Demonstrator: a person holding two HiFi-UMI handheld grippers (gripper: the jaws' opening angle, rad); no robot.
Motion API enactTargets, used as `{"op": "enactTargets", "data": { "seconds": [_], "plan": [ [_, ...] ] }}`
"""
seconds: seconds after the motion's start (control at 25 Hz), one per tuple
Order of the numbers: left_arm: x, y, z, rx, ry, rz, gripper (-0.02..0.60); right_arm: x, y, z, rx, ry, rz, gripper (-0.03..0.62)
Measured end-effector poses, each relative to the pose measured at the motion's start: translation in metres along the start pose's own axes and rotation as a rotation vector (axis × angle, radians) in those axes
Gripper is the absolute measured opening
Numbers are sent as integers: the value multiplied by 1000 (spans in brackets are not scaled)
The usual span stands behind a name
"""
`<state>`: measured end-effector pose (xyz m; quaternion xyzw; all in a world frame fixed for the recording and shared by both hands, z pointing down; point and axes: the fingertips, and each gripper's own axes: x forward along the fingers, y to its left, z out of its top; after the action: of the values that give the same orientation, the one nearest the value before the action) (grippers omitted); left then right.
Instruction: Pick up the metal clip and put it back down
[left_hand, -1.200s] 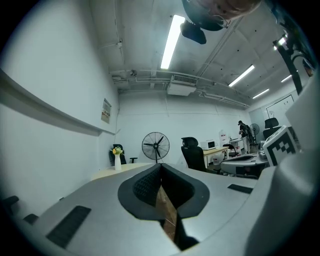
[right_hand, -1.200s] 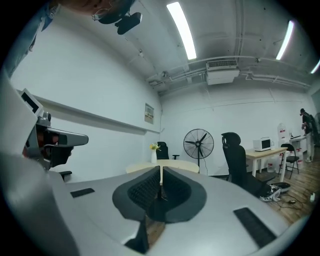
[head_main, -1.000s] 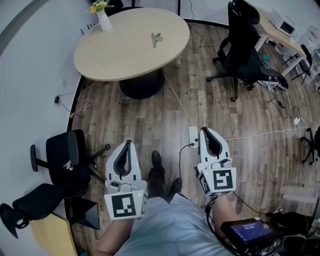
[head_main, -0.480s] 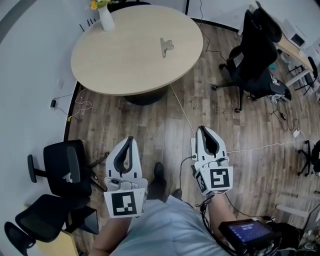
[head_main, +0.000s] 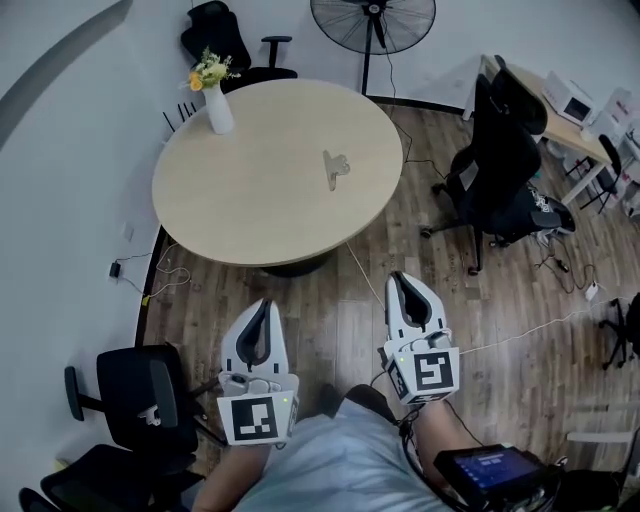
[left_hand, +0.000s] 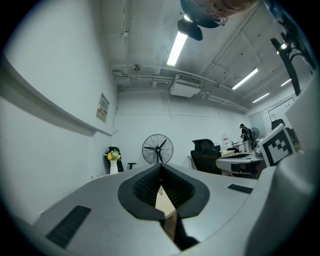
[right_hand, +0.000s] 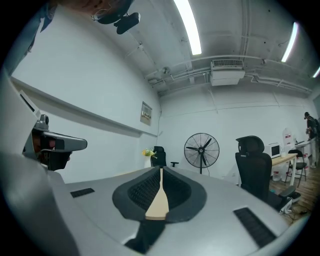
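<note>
Metal clip (head_main: 335, 168) on table (head_main: 250, 195) (inside rim)

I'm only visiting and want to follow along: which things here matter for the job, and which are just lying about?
For the job:
- metal clip, lying on the round table
- left gripper and right gripper, fingers shut, both empty

Just lying about:
- vase of flowers
- fan
- black chair
</note>
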<state>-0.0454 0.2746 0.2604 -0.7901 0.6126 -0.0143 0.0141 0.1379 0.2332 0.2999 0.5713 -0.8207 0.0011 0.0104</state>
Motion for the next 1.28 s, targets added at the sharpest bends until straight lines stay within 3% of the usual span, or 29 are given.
{"op": "enactTargets", "data": {
  "seconds": [0.44, 0.88, 1.0, 1.28],
  "plan": [
    [66, 0, -39, 8, 87, -39, 18, 44, -39, -35, 20, 57, -46, 51],
    [211, -6, -84, 21, 174, -56, 19, 161, -115, -98, 86, 152, -25, 51],
    [256, -6, -85, 13, 183, -54, 18, 203, -138, -102, 104, 150, -14, 51],
    [341, -10, -62, 91, 172, -44, 18, 277, -187, -86, 136, 115, 11, 51]
  ]
}}
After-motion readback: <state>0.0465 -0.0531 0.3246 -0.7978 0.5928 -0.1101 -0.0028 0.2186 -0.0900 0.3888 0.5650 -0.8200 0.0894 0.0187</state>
